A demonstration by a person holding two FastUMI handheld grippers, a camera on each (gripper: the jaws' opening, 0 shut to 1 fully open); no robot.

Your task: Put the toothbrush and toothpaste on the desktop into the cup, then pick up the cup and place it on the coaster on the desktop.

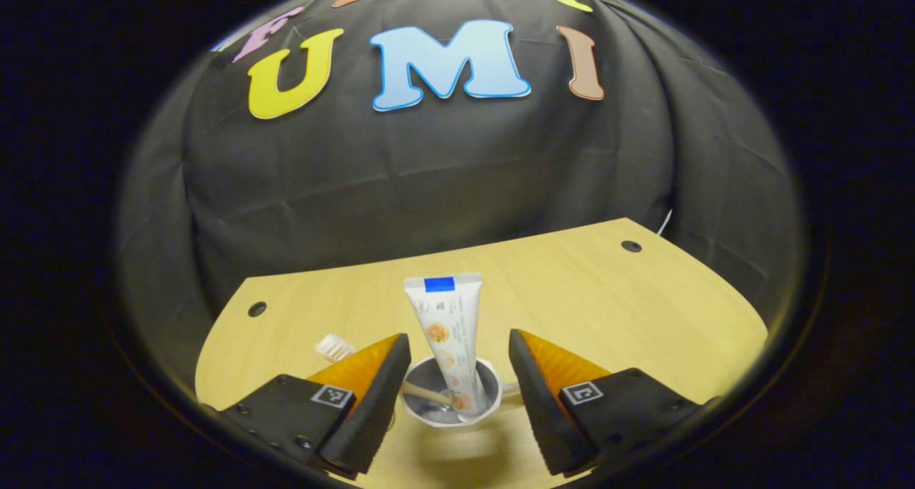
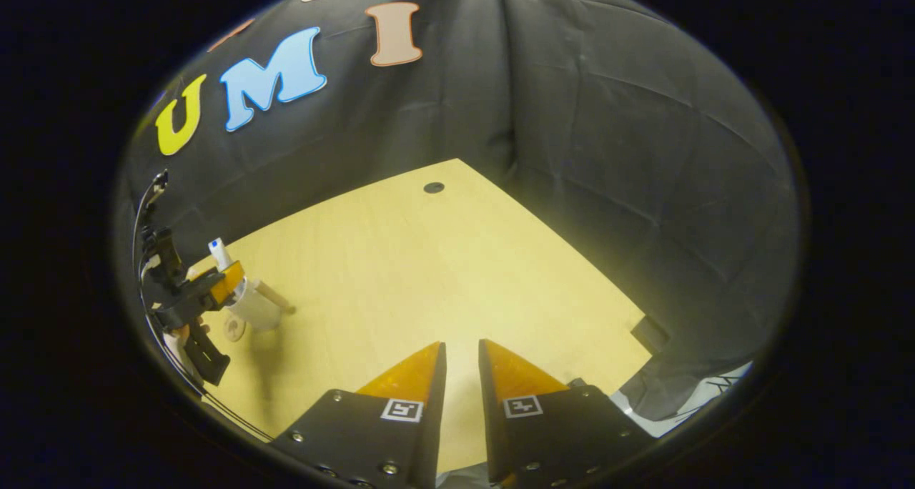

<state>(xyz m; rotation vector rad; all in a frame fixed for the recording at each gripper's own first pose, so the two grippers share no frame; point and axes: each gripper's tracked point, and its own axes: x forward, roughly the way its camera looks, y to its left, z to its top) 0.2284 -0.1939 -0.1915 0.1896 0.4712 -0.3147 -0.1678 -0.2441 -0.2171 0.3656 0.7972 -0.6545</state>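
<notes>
Left gripper (image 1: 452, 374) of mine sits spread wide, one finger either side of the white cup (image 1: 450, 402), neither clearly touching it. One toothpaste tube (image 1: 444, 332) stands upright in that cup, and one toothbrush (image 1: 336, 347) leans out of it, bristles past my left finger. One cup, one tube, one brush. In the right gripper view the cup (image 2: 251, 304) stands near the desktop's left edge with the left gripper (image 2: 196, 299) around it, and a small round disc (image 2: 234, 327), maybe the coaster, lies just beside it. Right gripper (image 2: 461, 364) hangs nearly closed, gripping nothing, over bare wooden desktop (image 2: 443, 274). Plenty of open wood runs to the far and right edges.
</notes>
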